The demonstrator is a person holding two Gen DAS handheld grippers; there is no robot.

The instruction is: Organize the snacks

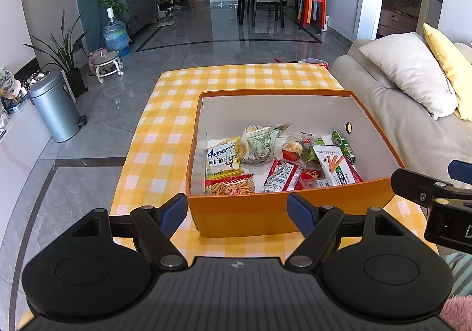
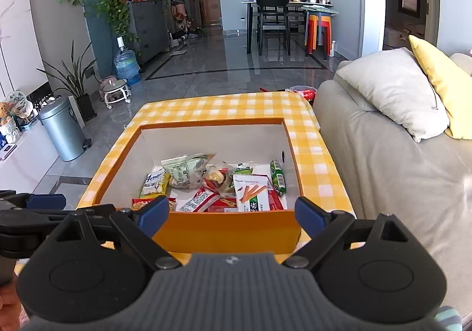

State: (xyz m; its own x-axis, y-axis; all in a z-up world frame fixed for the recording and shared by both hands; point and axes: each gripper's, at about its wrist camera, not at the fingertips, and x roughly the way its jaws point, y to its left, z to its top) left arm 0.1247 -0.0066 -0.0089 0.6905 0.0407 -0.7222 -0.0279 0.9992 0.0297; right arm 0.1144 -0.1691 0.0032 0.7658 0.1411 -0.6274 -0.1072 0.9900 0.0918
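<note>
An orange box [image 1: 265, 213] [image 2: 230, 230] with a white inside stands on the yellow checked tablecloth [image 1: 165, 130] [image 2: 206, 106]. Several snack packets lie in its near half, among them a yellow chips bag [image 1: 222, 158] [image 2: 155, 183], a white packet with orange sticks [image 1: 333, 165] [image 2: 250, 192] and a green roll [image 1: 343, 146] [image 2: 278, 177]. My left gripper [image 1: 237, 214] hangs open just before the box's near wall, holding nothing. My right gripper [image 2: 233, 213] is open too, at the same wall, empty. The right gripper's body [image 1: 436, 198] shows at the right of the left wrist view.
A beige sofa [image 1: 398, 112] [image 2: 383, 159] with a grey cushion [image 2: 392, 91] and a yellow one [image 2: 439, 80] runs along the table's right side. A metal bin [image 1: 56, 106] [image 2: 63, 130], plants and a water jug [image 1: 116, 34] stand on the floor at left. A dining table with chairs [image 2: 274, 21] is far back.
</note>
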